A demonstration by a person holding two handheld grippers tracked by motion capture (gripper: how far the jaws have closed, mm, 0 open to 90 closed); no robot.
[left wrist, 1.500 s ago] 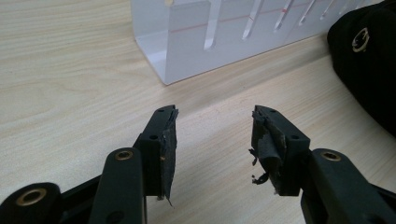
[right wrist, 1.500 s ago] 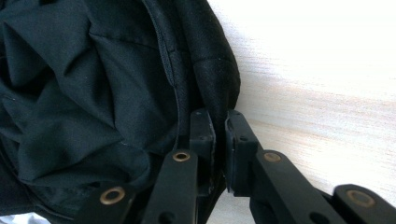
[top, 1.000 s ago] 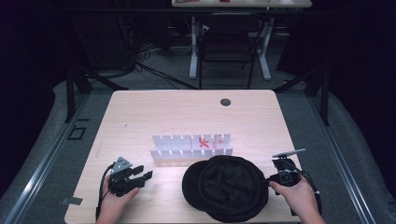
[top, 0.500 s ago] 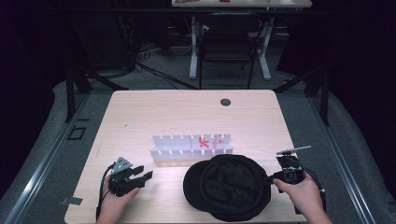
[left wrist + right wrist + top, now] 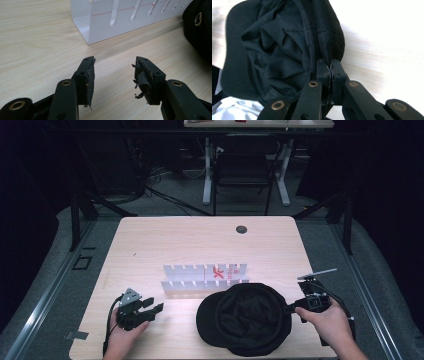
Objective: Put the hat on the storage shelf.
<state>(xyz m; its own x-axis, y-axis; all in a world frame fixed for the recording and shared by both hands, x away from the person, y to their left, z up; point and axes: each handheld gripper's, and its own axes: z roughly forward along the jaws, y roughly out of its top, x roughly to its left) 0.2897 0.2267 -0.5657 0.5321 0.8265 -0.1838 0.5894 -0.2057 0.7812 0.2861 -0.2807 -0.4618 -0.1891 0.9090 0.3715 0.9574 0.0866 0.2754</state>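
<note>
Black cap [image 5: 245, 317] lies upside down on the table [image 5: 200, 240], just in front of the white slotted rack [image 5: 205, 276], brim toward the left. Right gripper [image 5: 291, 307] at the cap's right edge, jaws clenched on the rim fabric, edge pinched between the pads [image 5: 329, 68]. Left gripper [image 5: 155, 306] well to the left of the cap, jaws spread, nothing between them, resting near the rack's left end.

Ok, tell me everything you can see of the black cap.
The black cap is soft, creased fabric, lying upside down so its hollow inside faces up, with the brim toward the left. It sits at the near edge of the wooden table, just in front of the white slotted rack. The right gripper has its fingers pinched shut on the cap's right rim.
</note>
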